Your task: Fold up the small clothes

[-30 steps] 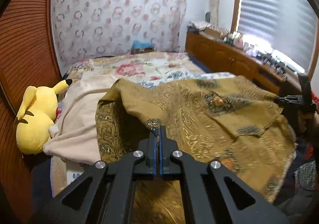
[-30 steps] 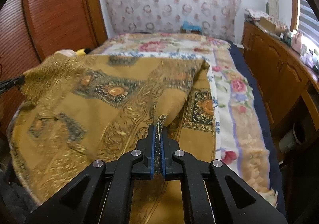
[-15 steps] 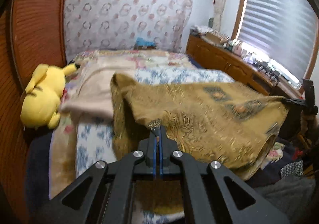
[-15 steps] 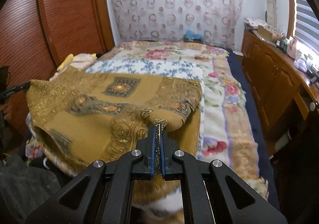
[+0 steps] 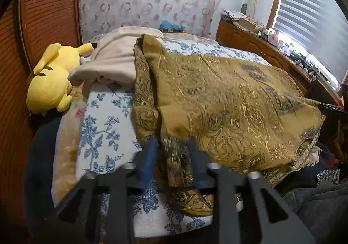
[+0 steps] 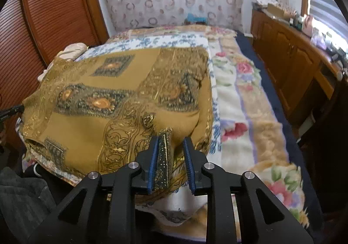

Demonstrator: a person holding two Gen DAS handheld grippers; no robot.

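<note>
While both claws stand parted, ochre paisley garment (image 5: 228, 102) lies folded on bed (image 6: 245, 113), spread ahead of them. Left claw (image 5: 171, 157): fingers wide, garment corner loose between. Right claw (image 6: 170, 157): same, cloth edge resting against left pad. Blue-floral quilt (image 5: 102, 126) beneath, left of left claw. Yellow plush (image 5: 50, 83), beige blanket (image 5: 113, 57) far left. Wooden dresser (image 6: 289, 63) right; louvred doors (image 6: 54, 11) left.

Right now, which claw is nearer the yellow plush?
Left. The left claw is at the gold cloth's edge on the yellow plush side; the right claw is at the opposite edge.
</note>
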